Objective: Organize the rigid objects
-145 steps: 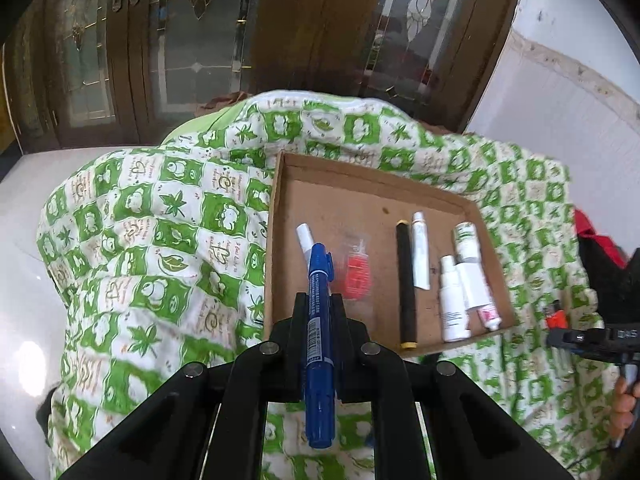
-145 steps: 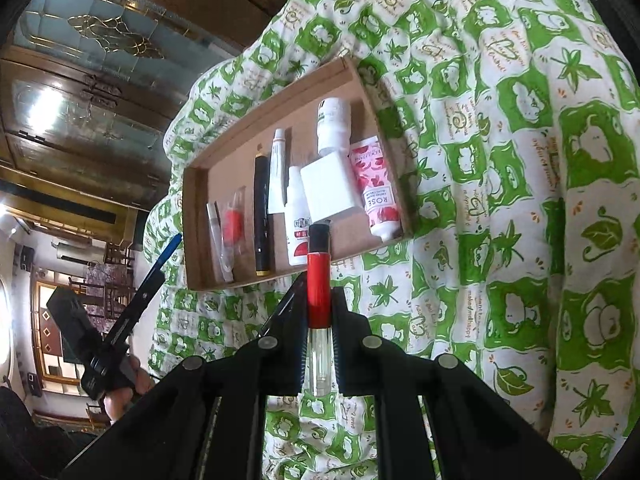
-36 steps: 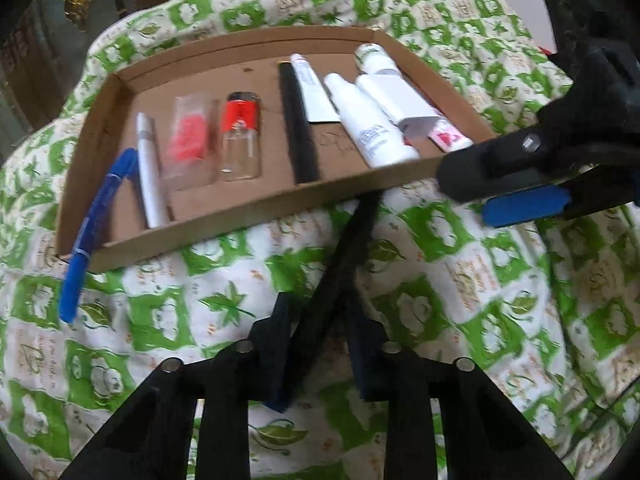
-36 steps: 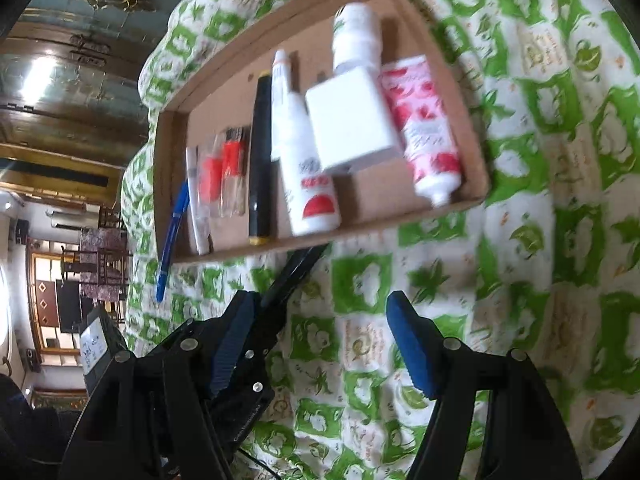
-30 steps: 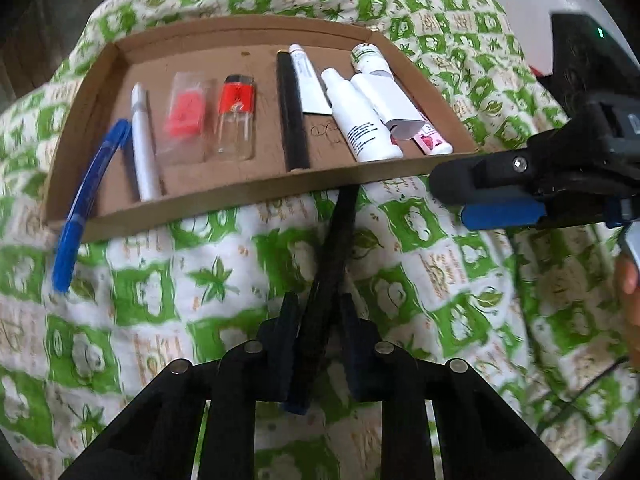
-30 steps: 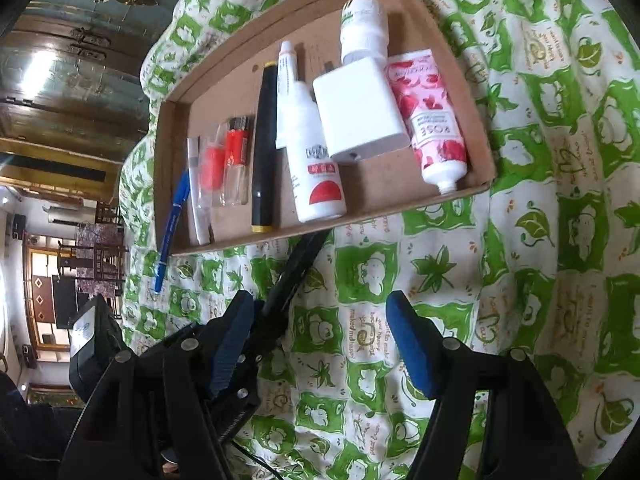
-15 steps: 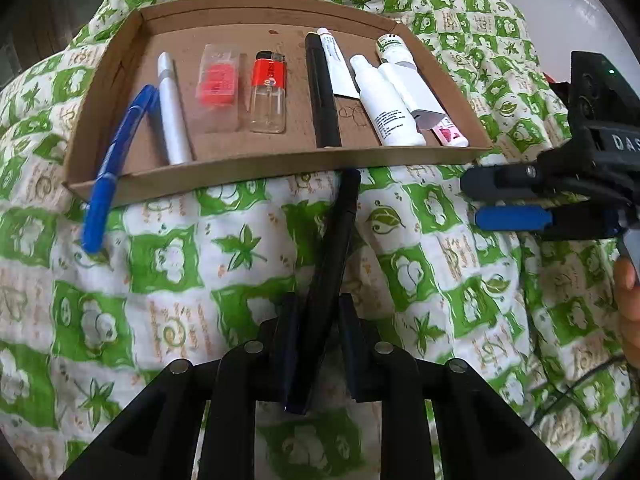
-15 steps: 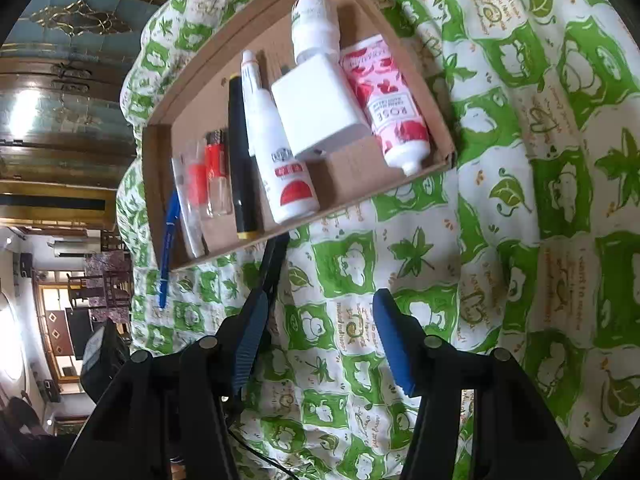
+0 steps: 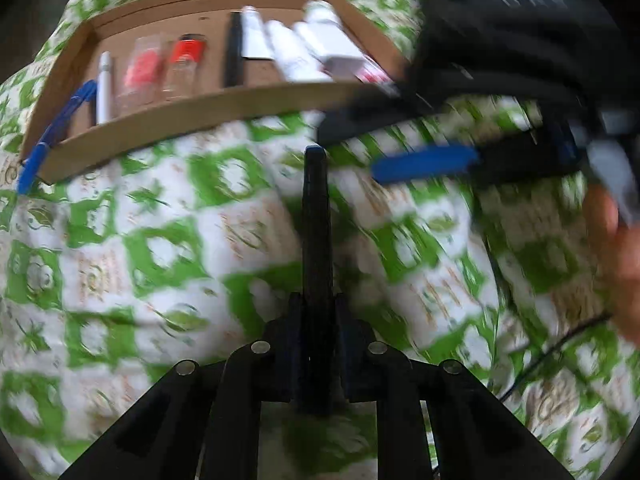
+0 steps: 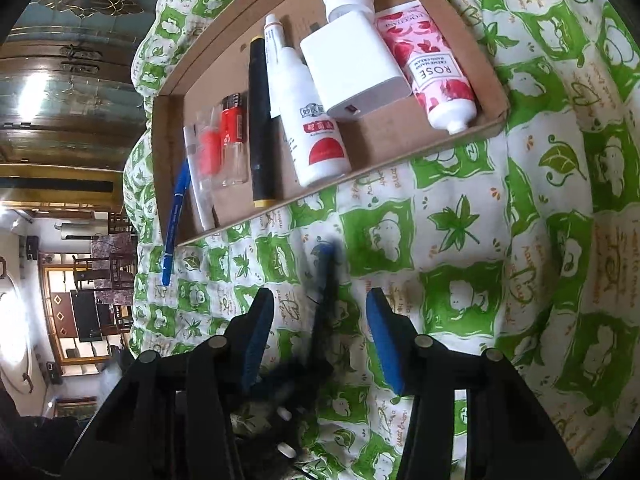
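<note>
Green-and-white patterned cloth (image 10: 460, 280) covers the whole surface, and on it lies the cardboard tray (image 10: 490, 92), which I take as the landmark. Inside the tray the white charger block (image 10: 356, 68), the rose hand cream tube (image 10: 432, 68), a white bottle (image 10: 312, 128), a black pen (image 10: 260, 124) and a red-capped lighter (image 10: 232, 140) lie side by side. A blue pen (image 10: 174, 216) hangs over the tray's left corner. Below the tray's near wall, the left tool (image 9: 316, 320) is closed on a black marker (image 9: 316, 216), its long axis pointing toward the tray. The right tool (image 10: 320, 328) has just been closing; the marker stands between its blue pads but they do not press it. The left hand is nearer, so I think it should carry the marker forward into the tray.
</note>
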`<state>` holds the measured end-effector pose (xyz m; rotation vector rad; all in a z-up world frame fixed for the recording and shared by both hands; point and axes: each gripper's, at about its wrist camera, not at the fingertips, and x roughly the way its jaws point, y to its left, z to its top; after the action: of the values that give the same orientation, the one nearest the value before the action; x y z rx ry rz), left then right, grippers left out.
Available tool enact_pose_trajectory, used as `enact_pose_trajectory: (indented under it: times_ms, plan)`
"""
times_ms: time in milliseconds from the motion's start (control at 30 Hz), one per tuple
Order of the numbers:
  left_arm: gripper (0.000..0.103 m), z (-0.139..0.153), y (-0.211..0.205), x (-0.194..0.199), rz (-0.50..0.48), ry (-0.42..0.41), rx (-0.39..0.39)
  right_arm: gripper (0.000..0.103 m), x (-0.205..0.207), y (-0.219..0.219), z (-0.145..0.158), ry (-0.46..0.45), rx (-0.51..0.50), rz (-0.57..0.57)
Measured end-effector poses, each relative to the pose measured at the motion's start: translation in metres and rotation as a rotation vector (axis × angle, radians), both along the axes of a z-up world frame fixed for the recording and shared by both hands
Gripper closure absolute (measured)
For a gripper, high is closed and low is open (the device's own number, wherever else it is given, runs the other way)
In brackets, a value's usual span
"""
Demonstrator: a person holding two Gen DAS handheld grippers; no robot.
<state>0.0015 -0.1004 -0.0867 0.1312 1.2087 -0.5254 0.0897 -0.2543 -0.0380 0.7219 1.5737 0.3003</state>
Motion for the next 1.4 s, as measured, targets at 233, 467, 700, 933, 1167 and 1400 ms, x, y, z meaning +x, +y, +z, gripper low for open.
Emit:
enact_pose_trajectory:
  times_ms: [233, 467, 700, 933, 1167, 1400]
  plan:
    - [0.089, -0.005, 0.012, 0.002, 0.027, 0.044, -0.054, 0.064, -0.001, -0.002, -0.004, 0.012, -0.004, -0.013]
    - [0.089, -0.008, 0.022, 0.004, 0.017, 0.028, -0.03, 0.067, 0.002, 0.012, -0.01, -0.009, -0.024, 0.01]
    - [0.088, -0.012, 0.013, 0.005, 0.013, 0.0, -0.004, 0.082, 0.006, 0.031, -0.02, -0.041, -0.161, 0.096]
    - [0.088, -0.019, -0.018, -0.005, 0.005, -0.049, 0.035, 0.083, 0.006, 0.034, -0.011, -0.081, -0.186, 0.123]
    - [0.088, -0.011, -0.029, -0.017, -0.007, -0.091, 0.063, 0.083, 0.001, 0.032, 0.0, -0.11, -0.176, 0.124]
    - [0.088, 0.003, -0.032, -0.02, -0.006, -0.113, 0.066, 0.084, 0.0, 0.03, 0.014, -0.148, -0.169, 0.129]
